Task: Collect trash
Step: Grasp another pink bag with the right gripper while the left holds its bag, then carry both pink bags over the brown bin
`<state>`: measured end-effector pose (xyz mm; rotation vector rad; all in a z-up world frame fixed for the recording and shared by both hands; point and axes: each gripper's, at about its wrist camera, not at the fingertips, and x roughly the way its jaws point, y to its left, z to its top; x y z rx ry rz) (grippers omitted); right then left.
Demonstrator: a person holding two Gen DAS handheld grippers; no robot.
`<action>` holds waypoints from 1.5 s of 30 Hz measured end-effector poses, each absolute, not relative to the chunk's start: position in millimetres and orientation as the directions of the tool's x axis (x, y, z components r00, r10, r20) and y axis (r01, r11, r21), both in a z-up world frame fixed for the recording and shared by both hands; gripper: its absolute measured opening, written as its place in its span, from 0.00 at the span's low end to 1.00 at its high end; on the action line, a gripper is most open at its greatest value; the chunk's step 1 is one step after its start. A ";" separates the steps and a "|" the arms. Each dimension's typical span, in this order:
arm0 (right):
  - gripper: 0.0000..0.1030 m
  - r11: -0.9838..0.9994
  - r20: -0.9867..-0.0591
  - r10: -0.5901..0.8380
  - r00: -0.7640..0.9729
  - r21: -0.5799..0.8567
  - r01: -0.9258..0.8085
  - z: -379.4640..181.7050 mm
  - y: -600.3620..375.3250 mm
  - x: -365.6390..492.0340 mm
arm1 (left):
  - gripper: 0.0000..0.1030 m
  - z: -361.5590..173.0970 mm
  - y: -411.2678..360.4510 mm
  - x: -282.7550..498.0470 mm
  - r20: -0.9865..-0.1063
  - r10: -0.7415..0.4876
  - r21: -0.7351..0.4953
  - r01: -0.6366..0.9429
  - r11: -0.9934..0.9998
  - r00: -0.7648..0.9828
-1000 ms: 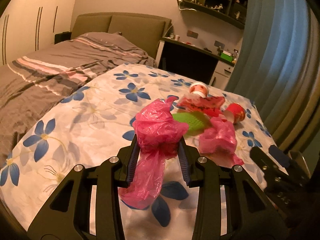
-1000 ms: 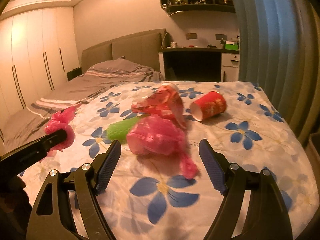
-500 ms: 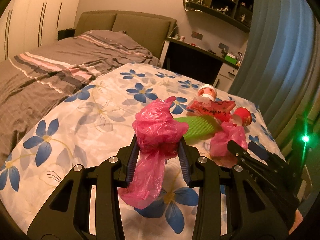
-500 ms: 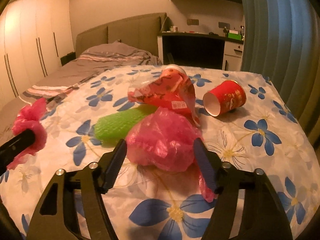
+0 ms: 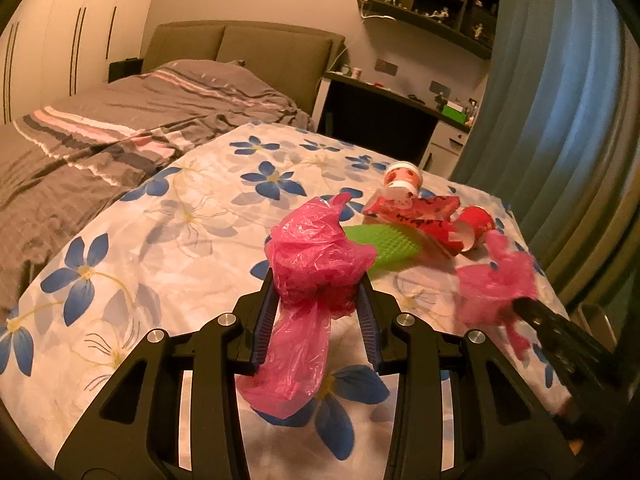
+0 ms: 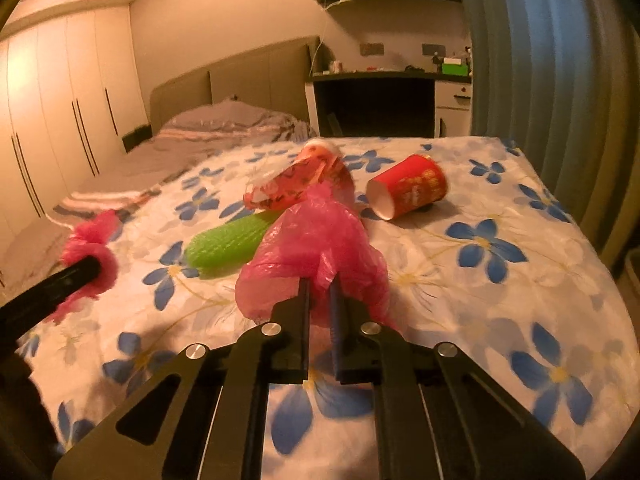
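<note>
the left gripper [image 5: 318,292] is clamped on a crumpled pink plastic bag [image 5: 316,260]; the bunched top sits between the two pads and a loose tail hangs down below them over the flowered bedspread [image 5: 168,240]. in the right wrist view that same gripper shows at nine o'clock as a dark bar with the pink bunch at its tip.

the right gripper [image 6: 320,286] has its jaws closing, nearly together, and a fold of a second pink bag [image 6: 316,240] is pinched between them. the rest of that bag billows up and to both sides of the tips, just above the bedspread. from the left wrist view this bag appears blurred at three o'clock, at the end of the right gripper's dark fingers.

more trash lies on the bedspread beyond the grippers. a green ridged roll [image 6: 228,246] lies at ten o'clock from the second bag, touching or just beside it. behind it, at twelve o'clock, sits a crushed red printed wrapper [image 6: 292,188] with a small white-topped cup [image 5: 402,180] at its far end. a red paper cup [image 6: 410,190] lies on its side at one o'clock, mouth facing the camera, apart from the bag.

a grey striped duvet [image 5: 120,128] covers the bed at ten o'clock, a dark desk [image 6: 376,100] stands at twelve, and a blue-grey curtain [image 6: 540,80] hangs at two o'clock.
</note>
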<state>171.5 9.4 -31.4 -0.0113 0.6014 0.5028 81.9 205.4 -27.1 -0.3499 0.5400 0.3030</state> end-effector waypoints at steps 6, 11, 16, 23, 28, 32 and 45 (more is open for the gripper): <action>0.09 0.887 -0.501 0.452 0.738 0.164 -0.432 -18.2 -30.0 149.1 | 0.35 -19.9 180.5 81.2 -0.534 0.164 -0.222 -0.325 0.919 0.830; 0.09 0.886 -0.484 0.458 0.746 0.180 -0.427 -14.8 -50.5 137.6 | 0.35 -12.5 156.1 77.2 -0.521 0.146 -0.204 -0.289 0.935 0.841; 0.09 0.886 -0.457 0.462 0.761 0.196 -0.420 -9.3 -70.7 125.5 | 0.35 -4.1 131.5 75.1 -0.507 0.132 -0.179 -0.254 0.951 0.852; 0.09 0.894 -0.430 0.447 0.784 0.217 -0.391 -3.4 -101.2 116.7 | 0.35 2.5 95.5 78.9 -0.497 0.100 -0.146 -0.197 0.970 0.862; 0.09 0.901 -0.418 0.432 0.799 0.230 -0.368 -1.1 -123.1 111.3 | 0.35 5.6 69.2 83.3 -0.489 0.072 -0.131 -0.155 0.979 0.869; 0.09 0.907 -0.407 0.419 0.812 0.237 -0.349 -0.2 -140.1 107.0 | 0.35 6.7 54.4 86.8 -0.485 0.056 -0.128 -0.134 0.983 0.873; 0.09 0.925 -0.384 0.369 0.847 0.244 -0.292 1.3 -174.6 94.7 | 0.35 7.3 11.1 98.6 -0.488 0.011 -0.093 -0.065 0.994 0.873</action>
